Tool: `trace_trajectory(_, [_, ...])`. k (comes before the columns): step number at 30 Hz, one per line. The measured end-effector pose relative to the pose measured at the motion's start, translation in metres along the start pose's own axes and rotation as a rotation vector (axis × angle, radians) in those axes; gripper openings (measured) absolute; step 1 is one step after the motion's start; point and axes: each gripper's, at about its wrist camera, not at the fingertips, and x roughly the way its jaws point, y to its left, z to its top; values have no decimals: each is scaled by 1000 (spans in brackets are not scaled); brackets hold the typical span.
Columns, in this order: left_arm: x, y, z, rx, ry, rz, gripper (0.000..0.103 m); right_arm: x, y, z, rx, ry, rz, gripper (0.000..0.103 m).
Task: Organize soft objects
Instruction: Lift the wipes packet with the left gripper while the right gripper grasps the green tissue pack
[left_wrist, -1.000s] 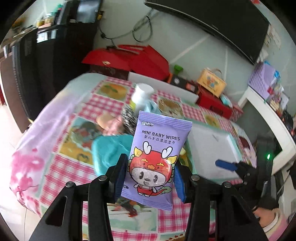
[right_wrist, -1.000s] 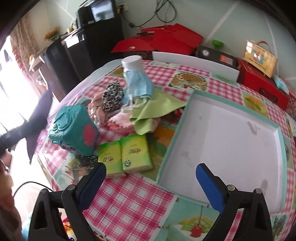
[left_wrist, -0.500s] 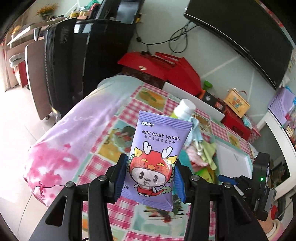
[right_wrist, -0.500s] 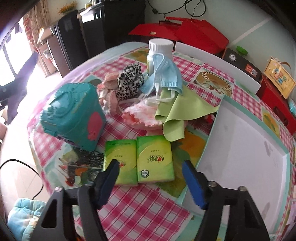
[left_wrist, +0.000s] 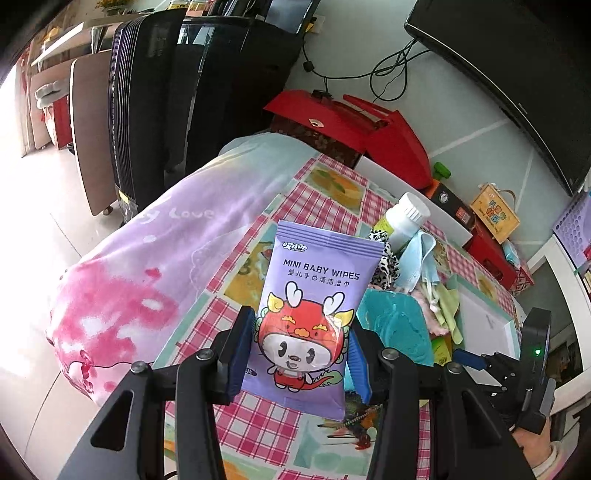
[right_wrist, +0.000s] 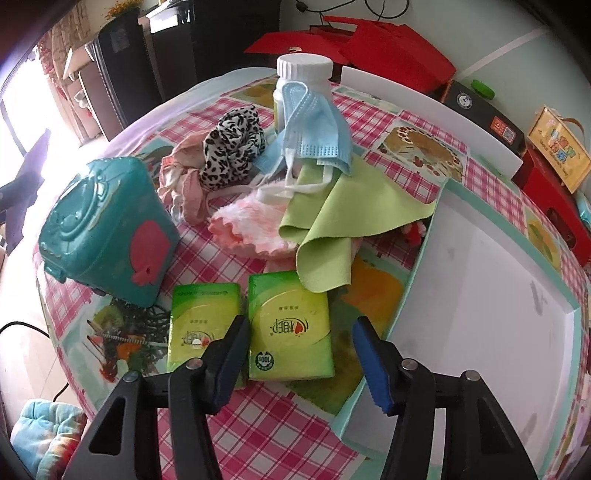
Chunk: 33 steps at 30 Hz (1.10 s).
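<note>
Your left gripper (left_wrist: 301, 354) is clamped on the purple baby wipes pack (left_wrist: 314, 314), pads pressing its lower side edges, the pack upright and clear above the checked tablecloth (left_wrist: 255, 424). It is a soft, slick foil pouch, probably light; squeezed at the edges like this it may bow or slide, so a hold across the fuller middle would be safer.

Your right gripper (right_wrist: 297, 354) has just been closing, and its jaws now straddle the near end of the right green tissue pack (right_wrist: 290, 325); the pads do not look to be pressing it yet. That pack lies flat on the cloth, touching its twin, the left green tissue pack (right_wrist: 201, 321), and just beside the white tray (right_wrist: 491, 295). Tissue packs are light and squashy with a slippery wrapper: take it across the short width, mid-body, and keep the left finger from catching the twin.

Behind them lie a green cloth (right_wrist: 343, 229), a blue face mask (right_wrist: 317, 136) and a teal box (right_wrist: 103, 229).
</note>
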Motion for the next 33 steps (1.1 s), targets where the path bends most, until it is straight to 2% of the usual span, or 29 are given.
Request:
trace_trajectory(5, [6,0,-2,-5,16,1,48,4,5,1,-20,7,2,62])
trace_trajectory(8, [7,0,-3,-8,20,1,48,12,10,1,-40,36,-19,51])
trace_trajectory(17, [8,-2,-4,-6,27,11,48,14,7,1,-21,32,9,50])
trace_trajectory(24, [1,-5,-1,-3,15,17,48,-3,11,-2,-14,6,24,50])
trace_trajectory(33, [-20,-29,7,34,-16,10,48,-43,-6,-11,69,-68,60,50])
